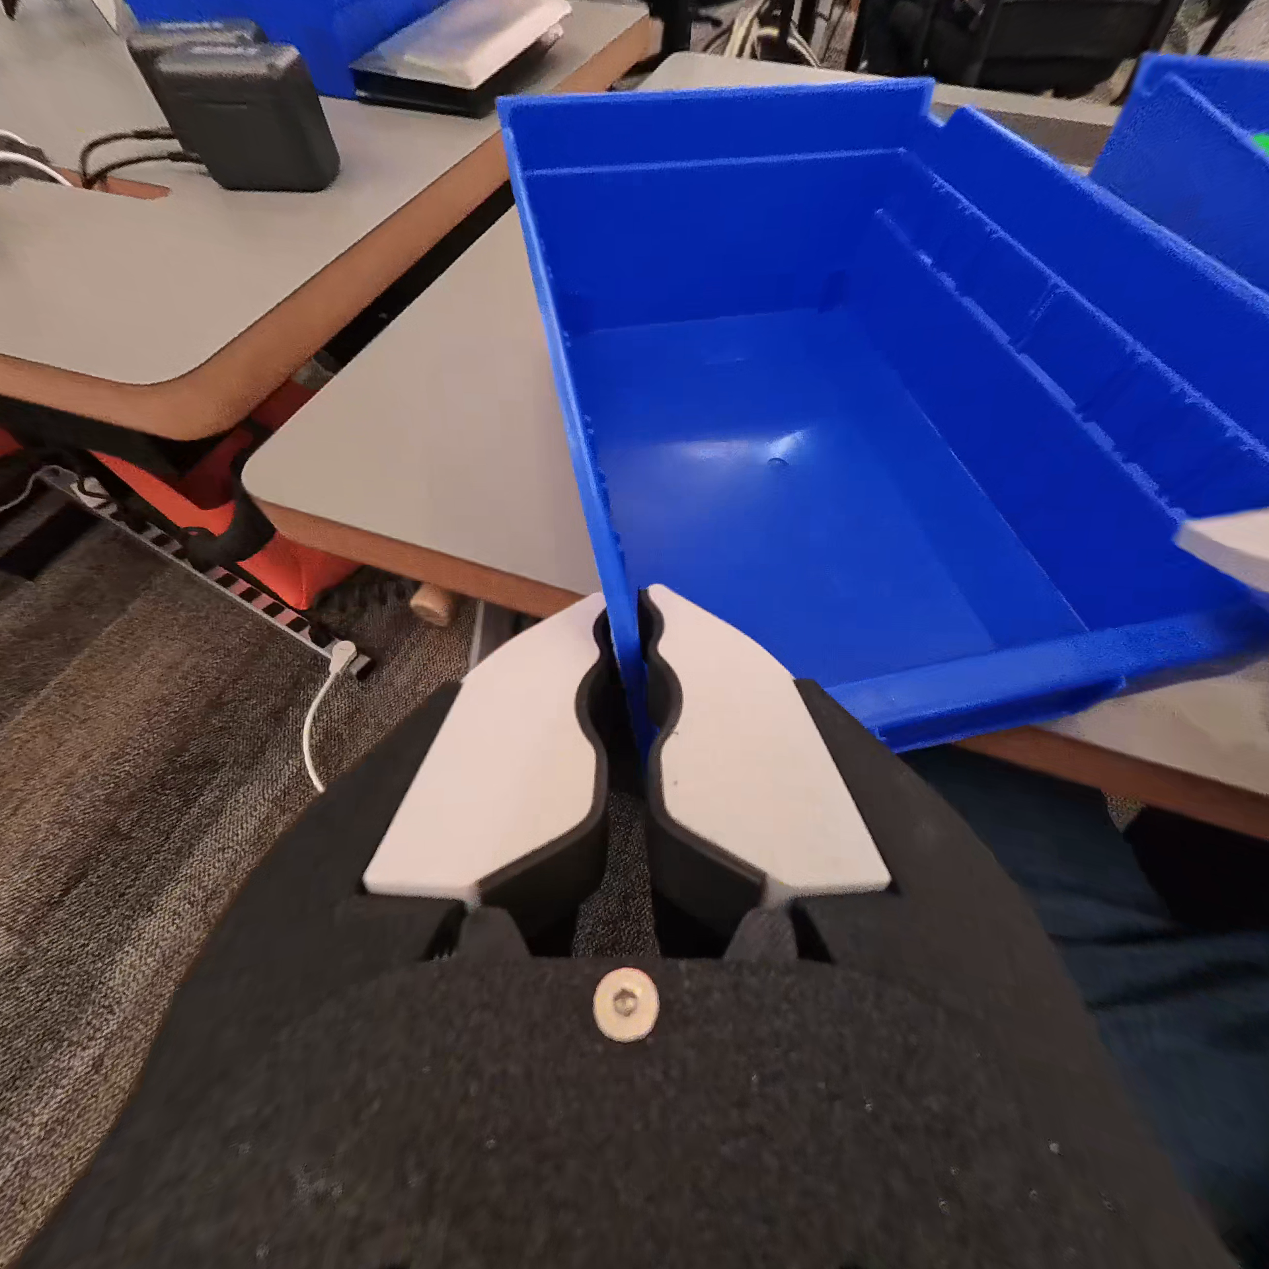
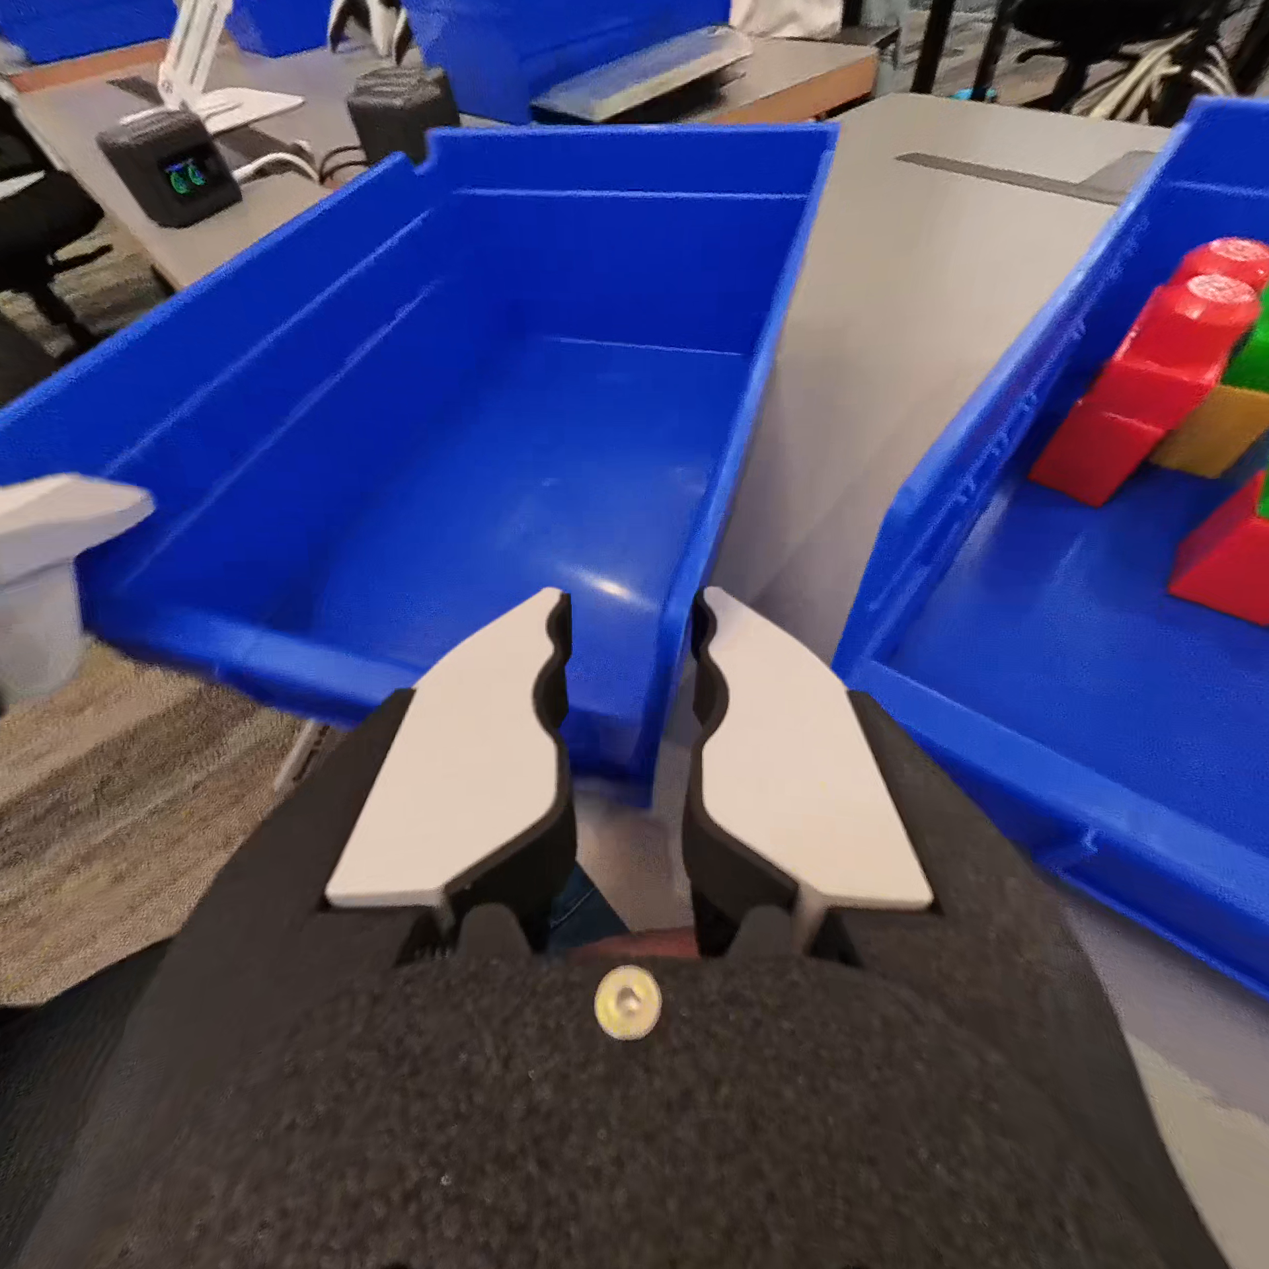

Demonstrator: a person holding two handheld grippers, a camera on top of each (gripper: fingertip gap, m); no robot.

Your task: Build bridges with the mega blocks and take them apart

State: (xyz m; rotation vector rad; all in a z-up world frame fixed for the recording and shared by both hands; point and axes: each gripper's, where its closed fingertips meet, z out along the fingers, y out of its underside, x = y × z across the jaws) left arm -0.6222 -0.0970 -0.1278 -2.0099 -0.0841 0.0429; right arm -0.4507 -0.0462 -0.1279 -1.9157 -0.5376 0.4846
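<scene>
Our left gripper (image 1: 626, 618), the black one with pale grey finger plates, is pinched tight on the near left wall of the big empty blue plastic bin (image 1: 790, 446); the thin wall runs right up between the two fingers. Our right gripper (image 2: 632, 611) has its fingers parted, straddling the bin's near right wall (image 2: 676, 659) without clamping it, as far as we can see: a gap shows on the inner side, and whether the outer finger touches is hard to call.

The bin's near end sticks out past the edge of the grey tabletop with brown trim (image 1: 426, 439), and we can't make out how much of its bottom actually sits on it. The mega blocks (image 2: 1167, 384), a chunky red, green and yellow-brown plastic stack, sit in a second blue bin (image 2: 996, 652) just to the right, and the frame edge cuts them off, so we can't tell the full shape. In the left wrist view only a corner of that bin shows.

Both views are a bit smeared. Beyond there's another grey table (image 1: 172, 288) with a black box-shaped device (image 1: 240, 117) and cables, more blue bins, grey-brown carpet (image 1: 137, 755) with a white cable (image 1: 323, 714), and something orange (image 1: 275, 549) under the table.
</scene>
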